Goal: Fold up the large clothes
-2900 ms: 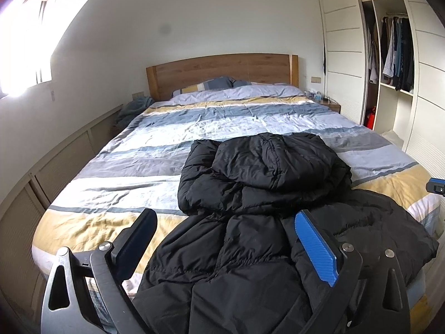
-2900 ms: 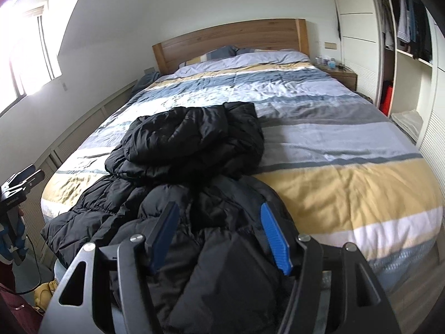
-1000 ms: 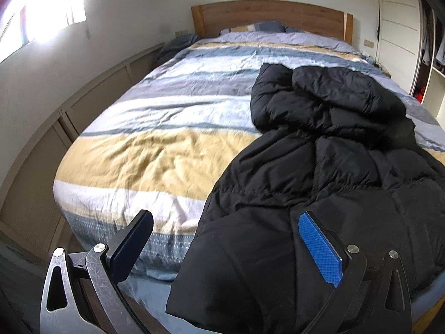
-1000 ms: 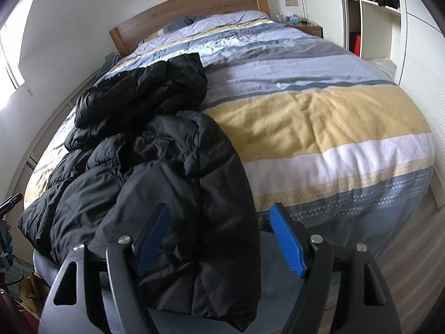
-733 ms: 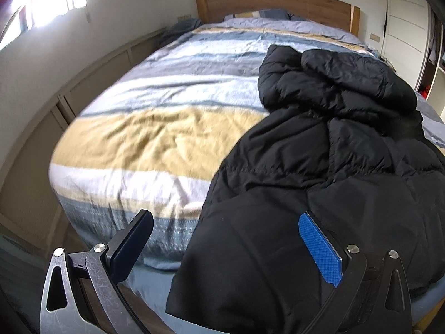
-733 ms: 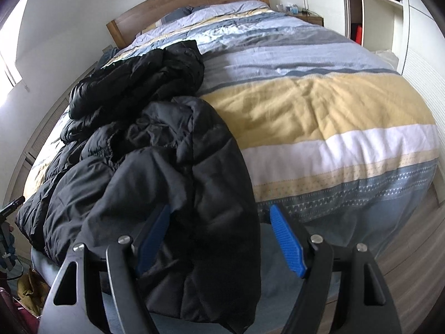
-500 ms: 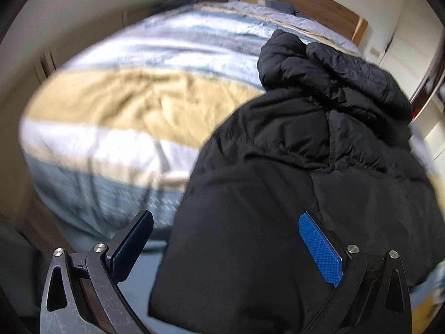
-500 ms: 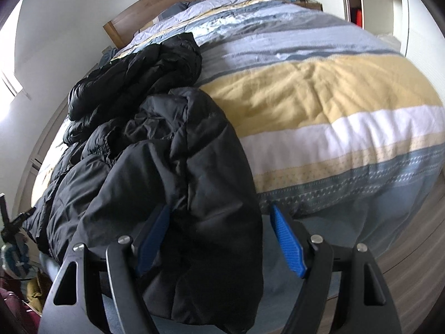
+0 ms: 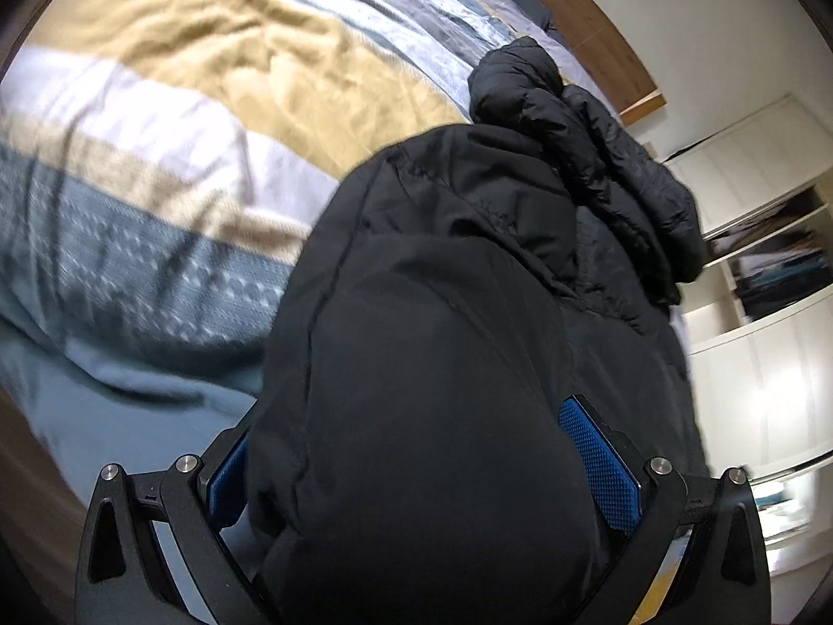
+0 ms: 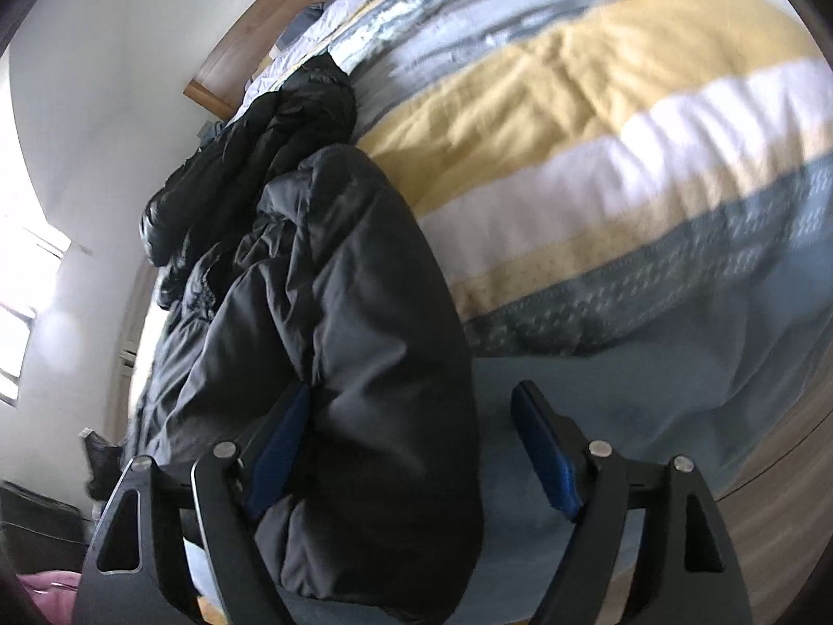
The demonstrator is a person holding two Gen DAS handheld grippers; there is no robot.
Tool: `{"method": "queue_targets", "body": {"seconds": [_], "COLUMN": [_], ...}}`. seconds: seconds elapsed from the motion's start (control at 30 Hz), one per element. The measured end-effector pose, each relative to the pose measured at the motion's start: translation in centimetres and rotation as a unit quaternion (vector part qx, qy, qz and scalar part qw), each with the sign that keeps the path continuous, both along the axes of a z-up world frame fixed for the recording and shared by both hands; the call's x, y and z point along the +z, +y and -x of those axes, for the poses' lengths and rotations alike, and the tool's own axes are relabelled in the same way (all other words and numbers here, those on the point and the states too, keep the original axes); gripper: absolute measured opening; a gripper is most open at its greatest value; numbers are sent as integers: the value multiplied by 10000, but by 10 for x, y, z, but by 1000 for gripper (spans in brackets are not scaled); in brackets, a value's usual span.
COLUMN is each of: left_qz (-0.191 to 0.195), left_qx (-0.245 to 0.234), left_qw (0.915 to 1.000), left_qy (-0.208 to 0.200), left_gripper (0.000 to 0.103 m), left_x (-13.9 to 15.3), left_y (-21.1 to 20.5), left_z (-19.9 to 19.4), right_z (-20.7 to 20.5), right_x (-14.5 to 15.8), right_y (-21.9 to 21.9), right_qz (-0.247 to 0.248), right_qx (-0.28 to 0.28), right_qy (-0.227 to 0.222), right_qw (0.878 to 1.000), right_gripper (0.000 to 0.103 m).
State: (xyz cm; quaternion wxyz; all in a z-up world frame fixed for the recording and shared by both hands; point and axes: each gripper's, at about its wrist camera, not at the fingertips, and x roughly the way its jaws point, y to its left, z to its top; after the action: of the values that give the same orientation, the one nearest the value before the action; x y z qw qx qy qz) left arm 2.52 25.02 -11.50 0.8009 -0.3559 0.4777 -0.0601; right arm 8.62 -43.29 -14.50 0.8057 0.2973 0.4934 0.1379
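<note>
Black padded puffer jacket point(image 9: 442, 364) over striped bed point(image 9: 156, 120) foot: bulky, soft, slippery. Left gripper point(image 9: 424, 474) jaws apart around hem; right gripper point(image 10: 411, 448) jaws opening, straddling its edge. Best pinched at hem corners.

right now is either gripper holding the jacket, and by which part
Neither holds it yet. The black puffer jacket has its hem edge, hanging off the bed, between both sets of open jaws; the right gripper is opening.

We see the black puffer jacket point(image 9: 442, 364) filling the gap between the left gripper point(image 9: 424, 461) fingers. Beside the jacket's hanging hem, the striped duvet point(image 10: 651, 130) lies bare, giving us room on both sides.
</note>
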Motion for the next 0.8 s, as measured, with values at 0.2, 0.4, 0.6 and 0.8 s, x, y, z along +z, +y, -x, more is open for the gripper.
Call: {"method": "queue_targets", "body": {"seconds": [0.2,0.4,0.6,0.8], "left_qz": [277,122,-16,176], "left_qx": [-288,-620,-870,-968], "left_qw": [9988,9969,9950,9903], "left_qy": [-293,-459,-491,-979], "left_gripper": [98,64,34,16], "left_x": [8,26,40,84], "left_y": [-15,-31,-45,-51], "left_z": [6,0,-8,-25], "right_z": [8,13,14,3], "right_x": [-2,10,27,73], "right_y": [5,23,36,41], "right_qz": [-708,-757,-903,-1172], "right_qx": [188,499,699,676], "right_qy": [-25,-199,-592,-1452], "right_qw": [9973,9957,9917,9801], "right_gripper": [78,51,22,14]}}
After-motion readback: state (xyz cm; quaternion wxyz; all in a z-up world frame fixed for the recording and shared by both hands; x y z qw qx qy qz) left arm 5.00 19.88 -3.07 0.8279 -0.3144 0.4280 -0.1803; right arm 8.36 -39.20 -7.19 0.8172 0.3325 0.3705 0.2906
